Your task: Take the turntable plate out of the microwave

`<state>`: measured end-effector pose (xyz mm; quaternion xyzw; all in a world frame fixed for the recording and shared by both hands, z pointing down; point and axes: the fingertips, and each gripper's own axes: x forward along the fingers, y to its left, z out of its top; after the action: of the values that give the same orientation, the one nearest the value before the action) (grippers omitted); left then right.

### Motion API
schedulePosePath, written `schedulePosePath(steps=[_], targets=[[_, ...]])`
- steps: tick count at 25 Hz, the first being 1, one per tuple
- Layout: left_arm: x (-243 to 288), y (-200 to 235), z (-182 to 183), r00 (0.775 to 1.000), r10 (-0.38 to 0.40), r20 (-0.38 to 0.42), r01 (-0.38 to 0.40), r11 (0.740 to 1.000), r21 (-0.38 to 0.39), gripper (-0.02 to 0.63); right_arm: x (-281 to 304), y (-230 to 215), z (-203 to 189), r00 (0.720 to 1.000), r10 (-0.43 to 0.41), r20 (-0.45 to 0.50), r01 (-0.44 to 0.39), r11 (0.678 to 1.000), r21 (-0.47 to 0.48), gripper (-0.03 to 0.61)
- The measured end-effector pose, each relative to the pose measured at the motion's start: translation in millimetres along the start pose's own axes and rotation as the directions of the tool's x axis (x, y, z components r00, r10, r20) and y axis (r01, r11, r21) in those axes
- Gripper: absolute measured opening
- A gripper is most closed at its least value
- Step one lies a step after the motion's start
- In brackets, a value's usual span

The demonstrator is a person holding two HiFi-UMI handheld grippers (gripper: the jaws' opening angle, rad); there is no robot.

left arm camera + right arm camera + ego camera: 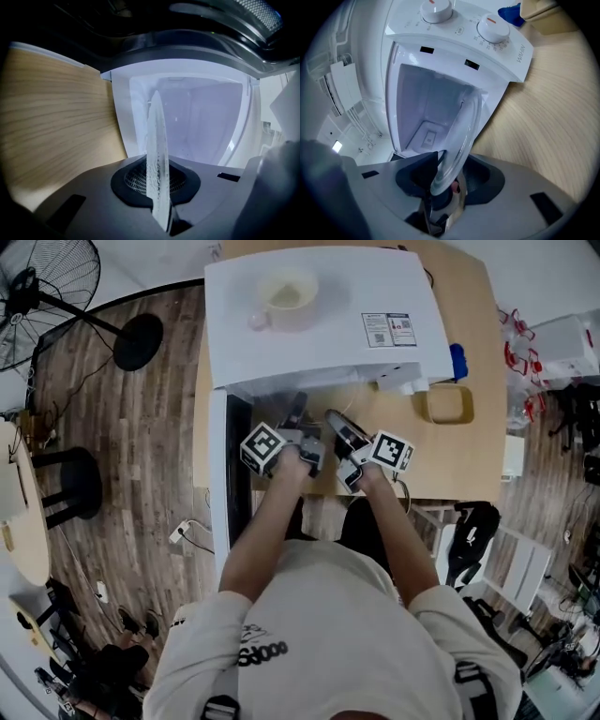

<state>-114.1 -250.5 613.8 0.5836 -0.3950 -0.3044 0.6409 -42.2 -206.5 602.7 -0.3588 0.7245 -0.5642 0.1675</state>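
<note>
Head view: I hold both grippers at the open front of the microwave (337,343), which sits on the wooden table (459,456); a cup (286,298) stands on its top. Turntable plate (157,150) – clear glass, seen edge-on in the left gripper view, its near rim between my two tools and the rest reaching toward the lit cavity, so I judge it at the mouth of the oven, not yet clear of it. Left gripper (161,206): jaws pressed onto the rim, pads pinching the glass on both faces. Right gripper (443,187): jaws spread, rim standing between them w/o either pad visibly bearing on it, so the left tool appears to carry the plate alone. Handling, as I judge it: glass is stiff, fairly heavy for a one-point rim grip, smooth and slippery against the pads, and it'll crack or chip if knocked on the door frame or dropped. Best hold is the thickened outer rim, pads well over the bead, one tool per side – approx. opposite each other – so the disc can't pivot. I'd close the right tool on the rim before drawing out, then keep the plate away from the cavity walls.
</note>
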Motion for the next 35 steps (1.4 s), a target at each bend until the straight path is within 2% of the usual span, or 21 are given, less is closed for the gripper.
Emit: schedulePosePath(steps=[3, 5, 8, 10, 13, 14, 18, 22, 26, 30, 33, 35], targets=[[-15, -7, -15, 1.000, -0.003, -0.014, 0.003, 1.000, -0.020, 0.037, -5, 4, 14, 0.999, 0.025, 0.039, -0.025, 1.000, 0.001, 0.130], [-26, -16, -24, 0.999, -0.034, -0.032, 0.035, 0.999, 0.014, 0.037, -14, 6, 22, 0.999, 0.038, 0.039, -0.037, 0.999, -0.017, 0.130], [-40, -37, -41, 0.992, -0.114, -0.058, 0.118, 0.990, 0.072, 0.037, -37, 4, 22, 1.000, -0.010, -0.014, 0.009, 0.999, -0.040, 0.101], [-51, -50, -55, 0.990, -0.128, -0.054, 0.132, 0.988, 0.083, 0.037, -49, 20, 17, 0.997, 0.046, -0.063, -0.048, 0.998, -0.029, 0.084], [-66, -57, -69, 0.996, -0.083, -0.025, 0.085, 0.993, 0.084, 0.037, -64, 50, 19, 0.978, 0.168, -0.122, -0.175, 0.983, -0.048, 0.083], [-70, -63, -73, 0.996, -0.091, -0.013, 0.092, 0.992, 0.084, 0.037, -69, 59, 20, 0.972, 0.192, -0.138, -0.201, 0.978, -0.054, 0.083], [-82, -95, -86, 0.982, -0.181, 0.047, 0.179, 0.983, 0.048, 0.037, -86, 74, 23, 0.964, 0.155, -0.218, -0.191, 0.969, -0.158, 0.083], [-99, -106, -94, 0.979, -0.170, 0.111, 0.164, 0.985, 0.059, 0.037, -98, 92, 25, 0.950, 0.160, -0.270, -0.216, 0.957, -0.195, 0.083], [-114, -120, -106, 0.970, -0.186, 0.155, 0.172, 0.980, 0.098, 0.037, -112, 111, 23, 0.928, 0.184, -0.325, -0.271, 0.931, -0.246, 0.083], [-128, -123, -127, 0.956, -0.211, 0.204, 0.196, 0.976, 0.094, 0.037, -132, 112, 16, 0.907, 0.199, -0.372, -0.303, 0.920, -0.247, 0.083], [-138, -126, -141, 0.949, -0.214, 0.232, 0.190, 0.974, 0.120, 0.037, -148, 118, 16, 0.897, 0.218, -0.384, -0.329, 0.910, -0.251, 0.083], [-143, -137, -148, 0.940, -0.243, 0.239, 0.214, 0.967, 0.141, 0.037, -157, 121, 17, 0.896, 0.221, -0.385, -0.333, 0.908, -0.255, 0.083]])
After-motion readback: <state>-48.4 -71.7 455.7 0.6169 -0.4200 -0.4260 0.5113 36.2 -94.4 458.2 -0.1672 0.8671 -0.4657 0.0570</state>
